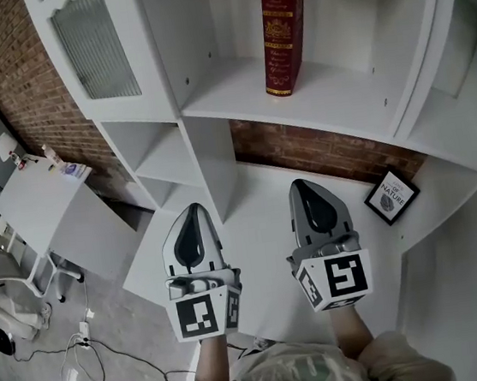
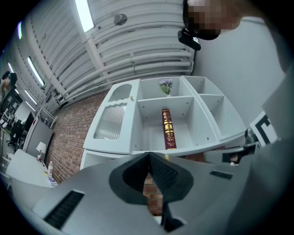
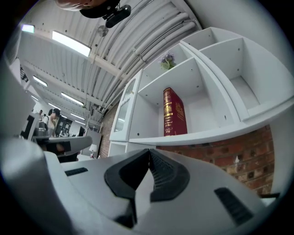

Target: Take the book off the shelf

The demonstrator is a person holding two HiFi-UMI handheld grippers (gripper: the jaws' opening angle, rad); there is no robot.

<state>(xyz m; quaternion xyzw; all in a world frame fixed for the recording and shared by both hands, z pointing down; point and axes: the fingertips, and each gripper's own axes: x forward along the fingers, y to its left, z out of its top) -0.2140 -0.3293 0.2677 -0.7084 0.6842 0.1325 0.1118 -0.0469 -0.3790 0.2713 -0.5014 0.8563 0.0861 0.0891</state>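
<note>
A dark red book (image 1: 284,26) with gold lettering stands upright on the middle shelf (image 1: 331,101) of a white shelf unit. The same book (image 2: 168,128) shows in the left gripper view, and the book (image 3: 173,113) also appears in the right gripper view. Both grippers hover side by side over the white lower counter, below and short of the shelf. My left gripper (image 1: 193,210) is shut and empty. My right gripper (image 1: 300,185) is shut and empty too, almost straight below the book.
A small black-framed picture (image 1: 391,196) leans on the counter at the right. A glass-fronted cabinet door (image 1: 95,41) is at the left of the shelf unit. A white table (image 1: 29,202) stands at the left, with cables (image 1: 88,368) on the floor. Brick wall behind.
</note>
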